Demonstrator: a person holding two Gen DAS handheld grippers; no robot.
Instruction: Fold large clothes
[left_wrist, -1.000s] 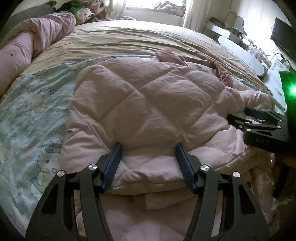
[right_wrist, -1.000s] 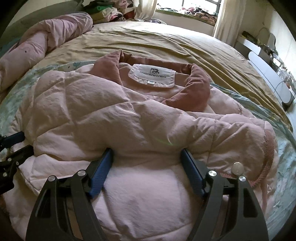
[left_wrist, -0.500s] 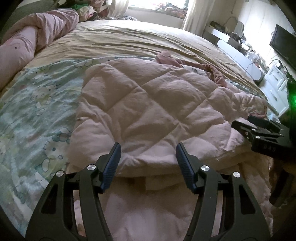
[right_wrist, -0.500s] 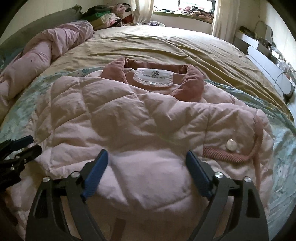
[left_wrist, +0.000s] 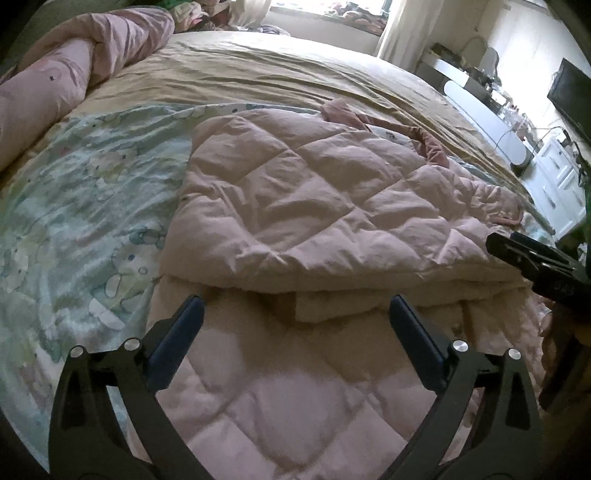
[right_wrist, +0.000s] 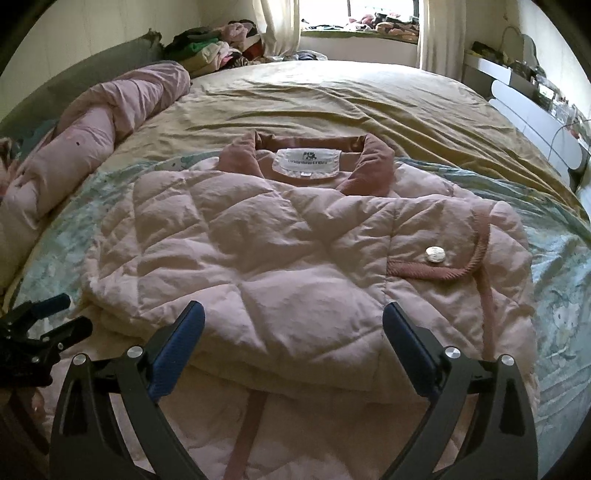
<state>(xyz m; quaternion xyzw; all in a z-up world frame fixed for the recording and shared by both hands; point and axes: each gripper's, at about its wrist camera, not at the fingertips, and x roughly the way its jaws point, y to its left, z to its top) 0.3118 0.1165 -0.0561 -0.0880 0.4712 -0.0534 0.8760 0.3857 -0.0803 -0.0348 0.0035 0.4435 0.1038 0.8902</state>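
Occupying most of both views, the bed (right_wrist: 369, 99) carries a tan sheet at its far half and a pale cartoon-print cover (left_wrist: 74, 206) at its near half. Along the bed's left side lies a rolled pink duvet (right_wrist: 110, 114), well apart from the work area. Beyond it, near the window, sits a heap of mixed clothes (right_wrist: 214, 48); white furniture (left_wrist: 554, 173) stands off the bed's right side. The pink quilted jacket (right_wrist: 258, 251) lies on the print cover, its lower part folded up over the body, with the doubled edge toward the cameras. Its darker collar (right_wrist: 373, 162) and white neck label (right_wrist: 306, 162) face the far side, and a silver snap button (right_wrist: 435, 254) sits on a corded pocket flap at the right. Nothing lies on top of the jacket. The left gripper (left_wrist: 295, 314) hovers at the near folded edge, its jaws opening to full width, with fabric below them but not pinched. The right gripper (right_wrist: 291, 325) hovers likewise over the fold, jaws opening wide and gripping nothing. Each gripper shows at the margin of the other's view.
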